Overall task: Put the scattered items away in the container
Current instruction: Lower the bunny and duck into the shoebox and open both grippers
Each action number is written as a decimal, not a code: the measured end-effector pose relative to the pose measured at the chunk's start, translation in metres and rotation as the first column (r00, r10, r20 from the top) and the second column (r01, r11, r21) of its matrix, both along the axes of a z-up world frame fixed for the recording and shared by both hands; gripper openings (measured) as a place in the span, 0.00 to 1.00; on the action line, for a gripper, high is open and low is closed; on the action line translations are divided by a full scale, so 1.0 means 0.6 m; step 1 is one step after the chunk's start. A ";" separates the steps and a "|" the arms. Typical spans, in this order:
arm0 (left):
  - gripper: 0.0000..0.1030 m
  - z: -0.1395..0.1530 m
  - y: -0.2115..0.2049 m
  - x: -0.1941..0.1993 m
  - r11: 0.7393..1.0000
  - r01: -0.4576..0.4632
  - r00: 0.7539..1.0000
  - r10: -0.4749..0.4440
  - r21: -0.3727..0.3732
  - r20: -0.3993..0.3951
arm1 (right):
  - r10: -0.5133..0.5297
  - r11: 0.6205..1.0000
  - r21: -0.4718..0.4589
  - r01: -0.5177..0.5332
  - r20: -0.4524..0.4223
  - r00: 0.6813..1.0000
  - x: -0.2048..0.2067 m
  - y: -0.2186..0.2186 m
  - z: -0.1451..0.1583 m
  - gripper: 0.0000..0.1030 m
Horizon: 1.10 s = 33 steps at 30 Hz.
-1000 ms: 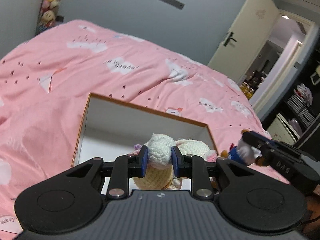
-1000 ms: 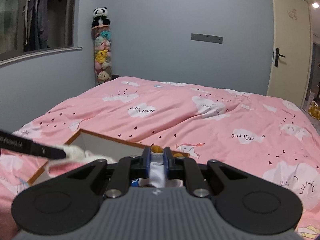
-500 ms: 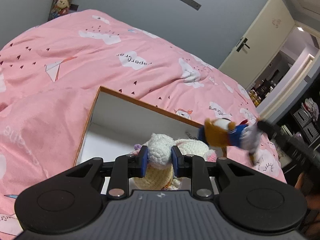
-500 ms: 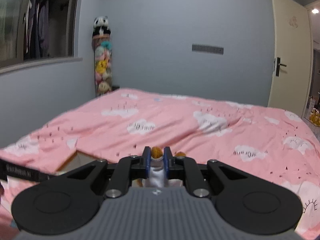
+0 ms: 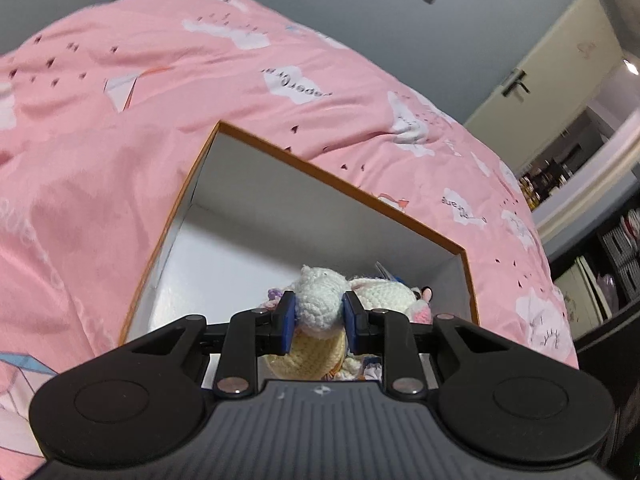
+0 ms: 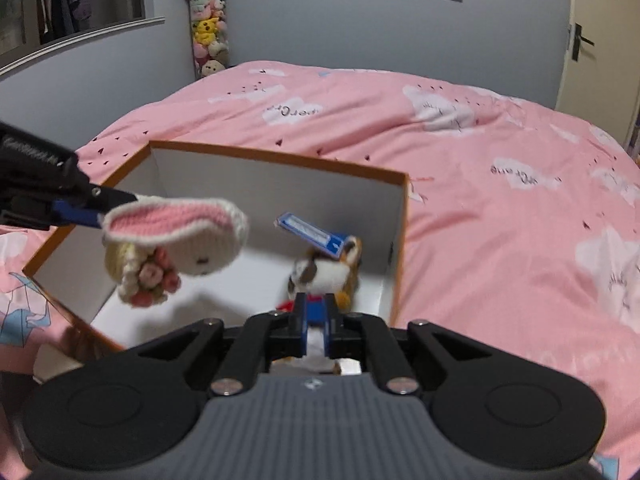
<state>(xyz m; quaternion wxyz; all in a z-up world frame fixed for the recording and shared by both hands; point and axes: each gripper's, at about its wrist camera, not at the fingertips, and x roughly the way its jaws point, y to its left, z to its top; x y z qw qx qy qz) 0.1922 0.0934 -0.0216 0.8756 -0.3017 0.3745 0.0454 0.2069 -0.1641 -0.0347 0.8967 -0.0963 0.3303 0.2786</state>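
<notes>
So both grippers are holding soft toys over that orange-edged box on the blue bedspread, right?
Nearly: the bedspread is pink with white clouds, not blue, as the right wrist view shows. The left gripper holds a crocheted white rabbit, the right gripper an orange-and-white plush toy, over the orange-edged box.

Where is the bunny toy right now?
In the right wrist view the crocheted bunny hangs on the left, pinched by the left gripper, above the open box.

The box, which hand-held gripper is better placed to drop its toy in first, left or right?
Right, probably. The right hand-held gripper holds its duck plush low inside the box; the left hand-held gripper holds the crochet bunny higher, over the box's left side.
</notes>
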 end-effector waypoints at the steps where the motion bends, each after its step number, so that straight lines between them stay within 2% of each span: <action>1: 0.27 -0.004 0.000 0.005 1.000 -0.009 1.000 0.009 -0.012 -0.005 | -0.003 1.000 0.004 0.003 -0.001 1.000 -0.006 -0.004 -0.001 0.09; 5: 0.28 -0.028 0.004 0.028 0.995 -0.078 0.996 0.075 -0.067 -0.048 | -0.024 1.000 0.019 0.024 -0.008 1.000 -0.017 -0.015 -0.007 0.10; 8: 0.28 -0.049 0.009 0.045 0.981 -0.148 0.986 0.138 -0.124 -0.089 | -0.029 0.999 0.036 0.029 -0.015 0.999 -0.021 -0.019 -0.009 0.10; 11: 0.28 -0.070 0.008 0.058 0.969 -0.183 0.978 0.163 -0.165 -0.128 | -0.026 0.999 0.046 0.026 -0.010 1.000 -0.025 -0.019 -0.007 0.13; 14: 0.29 -0.096 0.001 0.072 0.963 -0.173 0.973 0.134 -0.207 -0.190 | -0.031 0.998 0.050 0.031 -0.004 1.000 -0.029 -0.020 -0.005 0.22; 16: 0.30 -0.113 -0.005 0.076 0.955 -0.154 0.972 0.101 -0.253 -0.213 | -0.031 0.998 0.055 0.031 -0.005 1.000 -0.031 -0.022 -0.004 0.22; 20: 0.30 -0.127 -0.017 0.085 0.949 -0.110 0.974 0.043 -0.295 -0.224 | -0.037 0.998 0.052 0.038 -0.011 0.999 -0.034 -0.025 -0.008 0.23; 23: 0.30 -0.142 -0.026 0.088 0.924 -0.080 0.976 -0.004 -0.373 -0.220 | -0.050 0.997 0.053 0.051 -0.017 0.999 -0.036 -0.029 -0.011 0.25; 25: 0.30 -0.148 -0.034 0.091 0.922 -0.059 0.975 -0.029 -0.382 -0.220 | -0.058 0.997 0.054 0.059 -0.021 0.998 -0.038 -0.032 -0.012 0.28; 33: 0.33 -0.143 -0.044 0.116 0.936 -0.029 0.970 -0.059 -0.352 -0.237 | -0.062 0.997 0.051 0.064 -0.027 0.998 -0.043 -0.034 -0.012 0.30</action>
